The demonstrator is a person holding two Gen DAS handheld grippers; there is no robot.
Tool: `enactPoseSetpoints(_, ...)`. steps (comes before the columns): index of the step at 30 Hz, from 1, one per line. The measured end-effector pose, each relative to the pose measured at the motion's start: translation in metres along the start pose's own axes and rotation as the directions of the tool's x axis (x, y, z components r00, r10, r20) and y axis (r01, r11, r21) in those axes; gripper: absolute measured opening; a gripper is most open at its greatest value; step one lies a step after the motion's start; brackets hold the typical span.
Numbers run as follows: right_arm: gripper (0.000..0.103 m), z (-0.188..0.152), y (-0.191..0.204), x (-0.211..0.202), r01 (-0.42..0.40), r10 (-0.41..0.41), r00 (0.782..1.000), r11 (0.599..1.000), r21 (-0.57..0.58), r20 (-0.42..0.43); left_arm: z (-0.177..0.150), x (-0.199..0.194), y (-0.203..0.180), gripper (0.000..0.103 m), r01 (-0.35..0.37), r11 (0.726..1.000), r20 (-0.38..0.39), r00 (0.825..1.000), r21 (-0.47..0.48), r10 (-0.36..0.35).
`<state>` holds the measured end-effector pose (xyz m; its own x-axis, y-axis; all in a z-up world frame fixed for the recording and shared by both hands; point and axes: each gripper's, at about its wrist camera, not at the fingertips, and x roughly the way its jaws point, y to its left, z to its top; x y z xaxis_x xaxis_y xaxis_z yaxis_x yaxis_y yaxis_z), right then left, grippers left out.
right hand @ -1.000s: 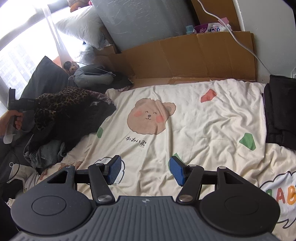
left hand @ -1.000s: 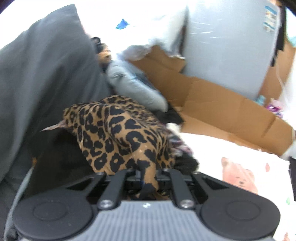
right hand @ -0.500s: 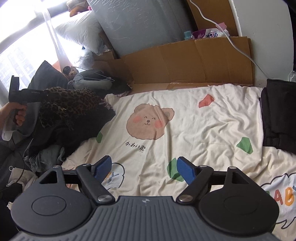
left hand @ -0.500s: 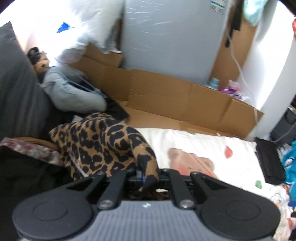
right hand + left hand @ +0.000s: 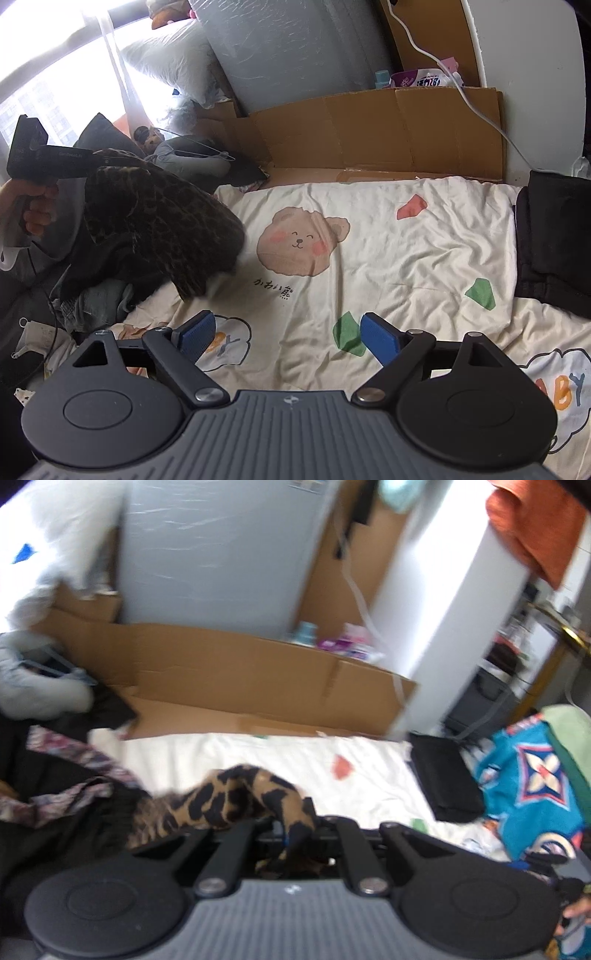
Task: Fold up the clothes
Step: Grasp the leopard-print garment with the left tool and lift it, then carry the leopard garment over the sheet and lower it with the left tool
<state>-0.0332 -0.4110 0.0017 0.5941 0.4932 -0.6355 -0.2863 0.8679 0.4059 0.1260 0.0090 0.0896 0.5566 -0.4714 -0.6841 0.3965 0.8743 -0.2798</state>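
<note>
Left fingers: the left gripper [image 5: 291,834] has its fingers pressed together, pinching a bunched edge of the brown-and-black leopard-print fabric garment [image 5: 236,797]; the cloth runs from the pinch out toward 10 o'clock in the blurred left wrist view.
Right fingers: the right gripper [image 5: 286,332] has its blue-padded fingers [image 5: 380,338] spread wide with nothing between them; its jaws have just been opening, and it hovers over the cream bedsheet printed with a brown bear face [image 5: 369,236].
Garment position: seen from the right wrist, the leopard-print garment [image 5: 162,221] hangs from the left gripper [image 5: 107,160] at 10 o'clock, its lower end reaching the sheet's left edge beside the bear face.
Hand: a person's hand [image 5: 35,206] grips the left tool's handle at 9 o'clock.
Step in hand: by my reading, 1 garment is being lifted off the dark heap of unfolded clothes [image 5: 96,277] at 9 o'clock and carried toward the open sheet; no folding has begun.
Next move: it likely calls for the spread right fingers to catch a second edge or corner, so the 2 grippers can stretch the cloth flat on the sheet.
Folded stack: a folded black cloth bundle [image 5: 554,236] lies at 3 o'clock on the bed's edge.
Containers: flattened brown cardboard [image 5: 380,133] lines the wall at 12 o'clock; it holds nothing, though a small blue bottle [image 5: 382,77] and a printed packet [image 5: 424,79] stand behind it.
</note>
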Motion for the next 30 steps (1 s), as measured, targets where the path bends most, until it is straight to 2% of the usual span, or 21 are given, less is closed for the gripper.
enactPoseSetpoints(5, 0.093, -0.001, 0.000, 0.000, -0.019, 0.019, 1.000, 1.000, -0.008, 0.007, -0.003, 0.017, -0.045, 0.006, 0.132, 0.990, -0.044, 0.991, 0.058, -0.129)
enactPoseSetpoints(11, 0.095, -0.008, -0.001, 0.010, -0.035, 0.035, 0.999, 0.999, -0.014, -0.014, -0.013, 0.047, -0.106, 0.005, 0.296, 0.948, -0.121, 0.952, 0.119, -0.283)
enactPoseSetpoints(13, 0.096, -0.012, 0.000, 0.014, -0.041, 0.041, 0.999, 0.999, -0.027, -0.026, -0.016, 0.057, -0.123, 0.005, 0.336, 0.930, -0.148, 0.938, 0.147, -0.315)
enactPoseSetpoints(17, 0.096, -0.024, -0.001, 0.023, -0.028, 0.026, 0.998, 0.999, -0.029, -0.051, -0.022, 0.075, -0.142, 0.005, 0.368, 0.913, -0.189, 0.923, 0.175, -0.335)
enactPoseSetpoints(18, 0.096, -0.027, -0.001, 0.026, -0.026, 0.024, 0.998, 0.999, -0.030, -0.061, -0.023, 0.079, -0.143, 0.006, 0.366, 0.913, -0.196, 0.923, 0.179, -0.332)
enactPoseSetpoints(22, 0.096, -0.037, 0.003, 0.032, -0.033, 0.028, 0.995, 0.998, -0.051, -0.096, -0.027, 0.090, -0.135, 0.017, 0.257, 0.945, -0.215, 0.953, 0.200, -0.214)
enactPoseSetpoints(26, 0.096, -0.040, 0.004, 0.038, -0.032, 0.024, 0.994, 0.997, -0.070, -0.108, -0.033, 0.095, -0.115, 0.021, 0.193, 0.957, -0.220, 0.965, 0.218, -0.144)
enactPoseSetpoints(29, 0.096, -0.041, 0.002, 0.044, -0.030, 0.021, 0.993, 0.997, -0.076, -0.113, -0.038, 0.100, -0.098, 0.036, 0.152, 0.966, -0.224, 0.969, 0.207, -0.104)
enactPoseSetpoints(30, 0.096, -0.042, 0.001, 0.047, -0.028, 0.020, 0.993, 0.997, -0.075, -0.113, -0.039, 0.101, -0.094, 0.044, 0.140, 0.968, -0.224, 0.970, 0.209, -0.092)
